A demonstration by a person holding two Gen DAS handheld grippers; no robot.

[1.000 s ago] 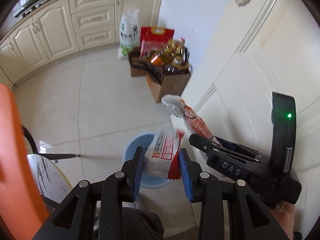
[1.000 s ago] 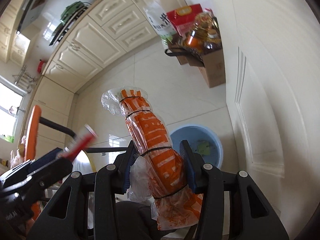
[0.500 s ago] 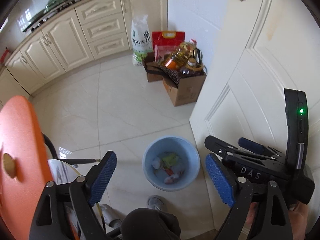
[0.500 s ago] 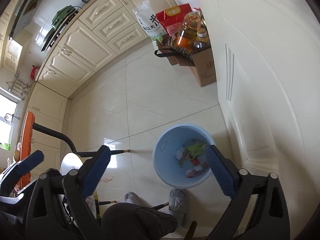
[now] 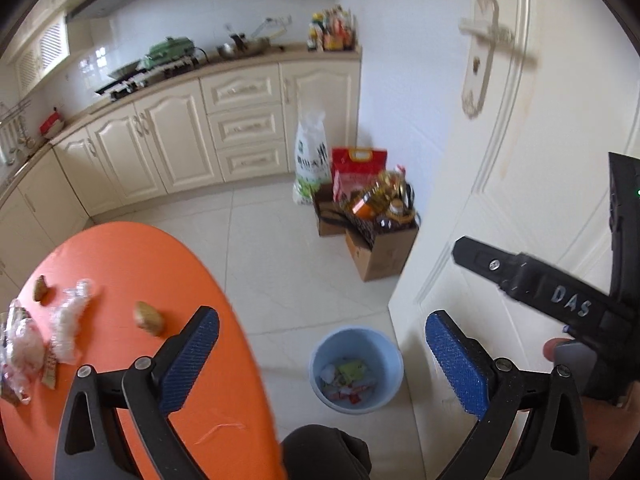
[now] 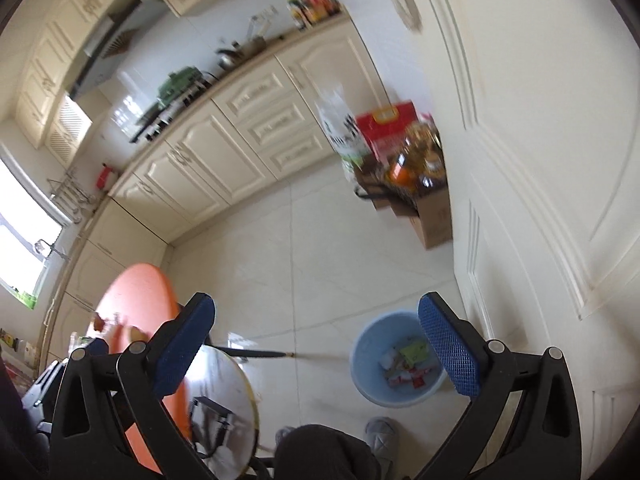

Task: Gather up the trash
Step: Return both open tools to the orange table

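Note:
A light blue bin (image 5: 355,368) stands on the tiled floor by the door and holds several wrappers; it also shows in the right wrist view (image 6: 396,360). My left gripper (image 5: 320,360) is open and empty, high above the bin and the edge of the orange table (image 5: 132,264). My right gripper (image 6: 316,350) is open and empty, also raised above the floor left of the bin. On the table lie clear plastic wrappers (image 5: 70,320), a brown lump (image 5: 149,318) and a smaller brown piece (image 5: 40,288).
A white door (image 5: 520,160) stands at the right. Cardboard boxes with bottles and bags (image 5: 368,216) sit on the floor by the cream cabinets (image 5: 180,140). A round stool (image 6: 228,408) stands beside the table. A grey slipper (image 6: 380,436) lies near the bin.
Both grippers opened and dropped their wrappers into the bin. Since then both have lifted and swung left, bringing the orange table top into view.

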